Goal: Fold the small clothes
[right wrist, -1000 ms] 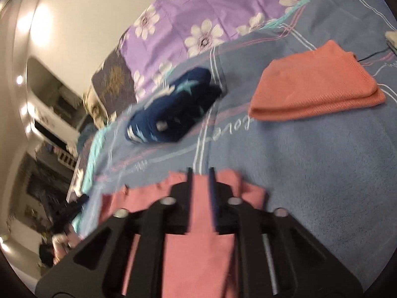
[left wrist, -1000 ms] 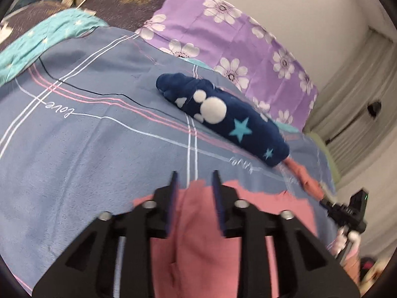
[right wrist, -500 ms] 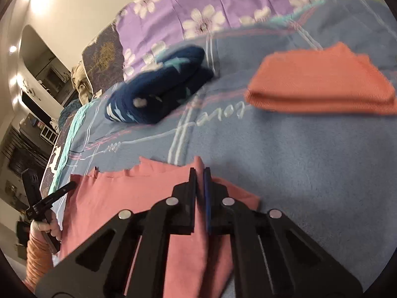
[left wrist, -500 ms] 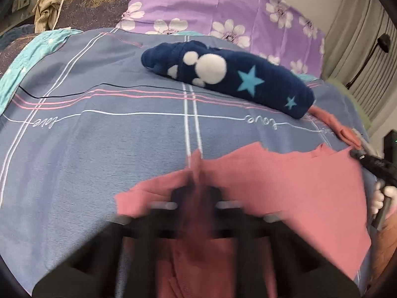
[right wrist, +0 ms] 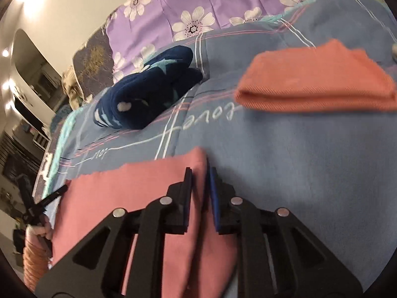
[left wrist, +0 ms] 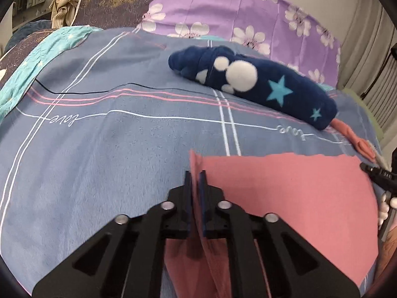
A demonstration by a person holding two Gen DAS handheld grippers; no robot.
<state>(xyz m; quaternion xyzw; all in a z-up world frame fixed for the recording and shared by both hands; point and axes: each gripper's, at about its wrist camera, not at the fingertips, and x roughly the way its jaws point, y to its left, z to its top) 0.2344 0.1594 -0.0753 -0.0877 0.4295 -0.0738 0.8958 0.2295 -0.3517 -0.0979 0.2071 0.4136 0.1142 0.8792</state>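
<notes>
You have the pink garment (left wrist: 285, 193) lying on the blue bedspread (left wrist: 99, 164), on the near side of the folded navy star-print piece (left wrist: 250, 84), with its far edge stretched straight between your two tools. The left gripper (left wrist: 196, 176) pinches the corner of that edge farthest from the folded orange cloth (right wrist: 315, 82), and the right gripper (right wrist: 200, 173) has the corner nearest that cloth; a ridge of pink fabric stands between each pair of pads. Both sets of jaws are easing open at this moment: on the left the pads seem to touch the cloth yet, while on the right a visible gap has opened beside the fabric, so that grip looks already let go. My judgement is that you are laying down a fold, so let the edge settle flat before you pull away. Open both tools fully and evenly, then draw them straight back toward yourself, low and slow, so neither pad drags its corner out of line. Watch the raised ridge at each corner; it may spring up or flop sideways and skew the fold. Keep the garment short of the navy piece, and check the far edge stays straight.
</notes>
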